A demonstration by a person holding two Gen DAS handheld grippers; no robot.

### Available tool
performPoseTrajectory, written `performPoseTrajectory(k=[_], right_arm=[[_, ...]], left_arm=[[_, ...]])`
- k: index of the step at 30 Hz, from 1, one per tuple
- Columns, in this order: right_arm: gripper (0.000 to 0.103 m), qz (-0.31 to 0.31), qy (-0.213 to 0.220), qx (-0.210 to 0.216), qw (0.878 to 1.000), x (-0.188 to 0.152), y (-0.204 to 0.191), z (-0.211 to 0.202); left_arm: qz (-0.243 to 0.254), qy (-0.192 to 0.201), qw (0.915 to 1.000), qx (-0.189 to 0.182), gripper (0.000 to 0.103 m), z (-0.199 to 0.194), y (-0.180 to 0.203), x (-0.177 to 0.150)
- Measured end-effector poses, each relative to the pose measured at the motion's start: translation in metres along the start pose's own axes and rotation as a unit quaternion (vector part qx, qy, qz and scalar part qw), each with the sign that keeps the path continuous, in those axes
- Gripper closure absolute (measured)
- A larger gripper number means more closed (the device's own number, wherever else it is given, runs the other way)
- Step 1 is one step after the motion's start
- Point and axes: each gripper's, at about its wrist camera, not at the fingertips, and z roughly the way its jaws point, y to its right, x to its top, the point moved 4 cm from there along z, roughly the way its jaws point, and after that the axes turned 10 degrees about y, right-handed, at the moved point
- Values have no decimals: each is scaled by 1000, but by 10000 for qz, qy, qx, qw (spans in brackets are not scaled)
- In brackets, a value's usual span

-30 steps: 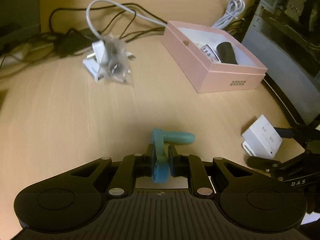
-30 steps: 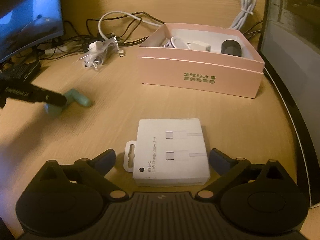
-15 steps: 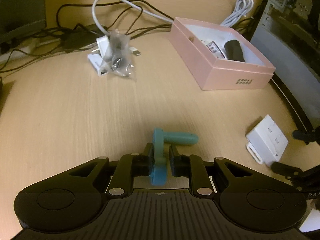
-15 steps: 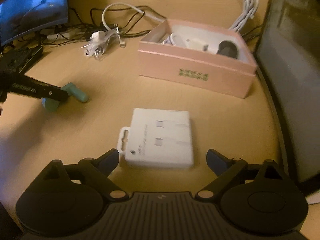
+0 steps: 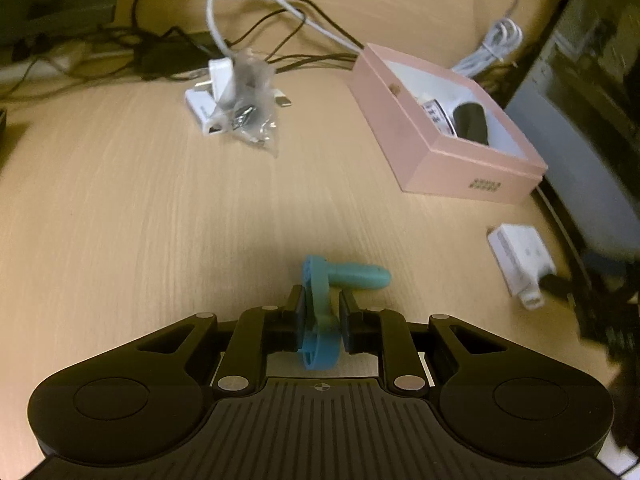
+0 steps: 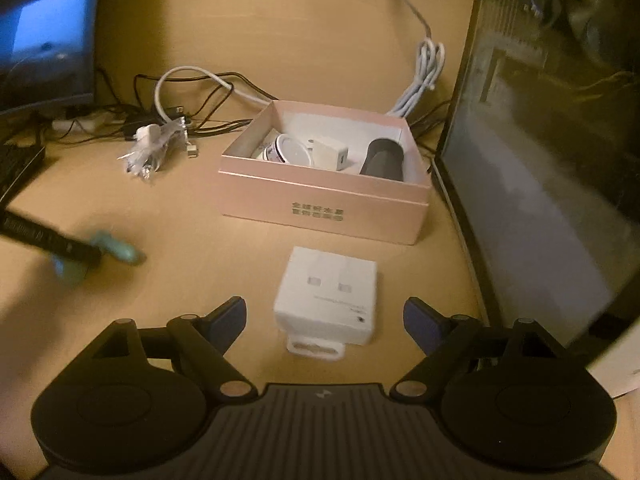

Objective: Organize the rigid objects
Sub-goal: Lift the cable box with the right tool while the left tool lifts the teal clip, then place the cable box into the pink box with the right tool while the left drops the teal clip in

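On the wooden counter one teal plastic part is sitting between the pads of the left gripper, which is pinching its flat disc-like end while the rounded stem is sticking out to the right just above the surface. In the right wrist view the same part is showing blurred toward the counter's left edge.

The right gripper is standing wide with its jaws closing; its blue fingertips are flanking one white cable package without pressing on it. The package is lying flat near the counter's right edge, its hang tab pointing toward the camera. Two connector pictures are showing on its top; the small print below them is too blurred to read.

Just behind the package, one open pink box is resting near the right edge, beside a dark monitor. Green characters are printed in two rows on its front wall, too soft to make out. Inside it three things are lying: one round white container with a patterned band, one white charger plug, and one black cylinder.

Toward the counter's far edge, one crinkled clear bag with a white adapter is lying, among black cables and one white cable. One coiled white cable is lying behind the box.
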Motion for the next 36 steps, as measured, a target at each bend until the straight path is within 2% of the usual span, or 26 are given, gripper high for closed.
performPoseTrajectory(k=[3,6,9,11,12,13,17,22,27,32,36], right_arm=[[17,-97,-28,-243,9997,4,-5,23],[17,-121,-282,-340,9990,1,-3,48],[17,-34,-536,-315,9981,-6,-3,66],[20,77,-516,-222,9984,-8,-4,66],[33,92,-533,-150,9984,-8,-5,65],[34,112,-547,-15,9984,-8,-7,62],[34,5,-503,203,9985,-6,-15,38],[34,-241,-207,286,9991,0,-11,-8],[34,-552,-139,285,9980,-6,-7,-47],[34,-470,-61,214,9986,-5,5,-69],[34,-366,386,163,9984,24,13,-74]], left_arm=[[318,37,9994,140,83,0,8,-2],[622,44,9977,276,83,1,14,-3],[757,57,9965,348,83,1,18,-4],[786,84,9963,337,83,1,17,-5],[771,107,9964,320,83,0,16,-5],[732,145,9967,307,83,0,14,-6],[678,267,9972,182,88,-3,10,-8],[830,296,9954,-377,89,-14,26,-23],[1197,411,9890,-770,89,-34,55,-31],[1247,927,9823,-1044,89,-53,78,-1],[1297,1588,9702,-1289,89,-63,100,63]])
